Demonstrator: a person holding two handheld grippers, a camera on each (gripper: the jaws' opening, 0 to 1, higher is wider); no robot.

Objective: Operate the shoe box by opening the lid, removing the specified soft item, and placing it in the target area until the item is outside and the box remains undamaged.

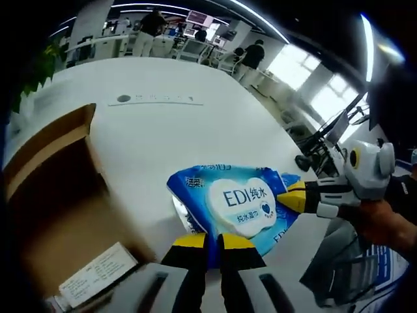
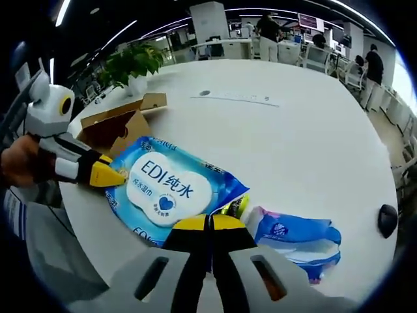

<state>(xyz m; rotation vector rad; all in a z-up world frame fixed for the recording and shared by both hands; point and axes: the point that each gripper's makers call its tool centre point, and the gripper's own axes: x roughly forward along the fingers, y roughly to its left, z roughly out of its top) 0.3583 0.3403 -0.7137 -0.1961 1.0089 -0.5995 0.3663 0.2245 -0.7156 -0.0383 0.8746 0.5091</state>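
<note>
On the white table (image 1: 195, 130), a blue wipes pack (image 1: 238, 199) lies flat, outside the open cardboard box (image 1: 52, 189). Left gripper (image 1: 213, 242) clamps the pack's near edge, jaws pressed together. Right gripper (image 2: 208, 225) pinches the opposite edge likewise. A second, smaller blue packet (image 2: 296, 235) sits just beside the pack.

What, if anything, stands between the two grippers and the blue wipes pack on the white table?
Nothing visible does. The left gripper is closed on one edge of the blue wipes pack, and the right gripper on the opposite edge. The pack lies on the white table, outside the open shoe box.
</note>
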